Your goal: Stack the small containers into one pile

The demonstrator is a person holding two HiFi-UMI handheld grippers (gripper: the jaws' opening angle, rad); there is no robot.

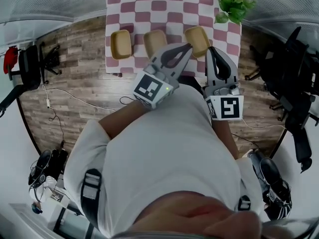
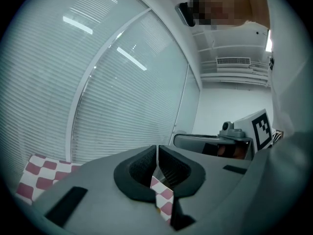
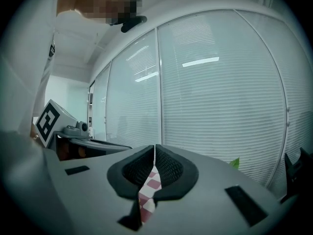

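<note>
Three shallow yellow containers sit in a row along the near edge of the table, which is covered by a red-and-white checked cloth. The left container shows whole. The near rim of the middle container is covered by the left tool. That tool's tip also overlaps the right container, and the head view does not settle whether the tip touches it or hangs above it. The right tool points at the table edge just beside the right container.

Both tools have their jaws pressed together with nothing between them. In each gripper view only a thin sliver of checked cloth shows through the slot beneath the pads. The containers lie outside both gripper views, which look mostly at window blinds.

A leafy green plant stands at the table's right side, its base hard to make out. The table's far side is cut off by the frame. The person's white shirt fills the lower head view, and the hands are hidden beneath the tools' marker cubes. The black chairs at the right merge into one dark mass.
</note>
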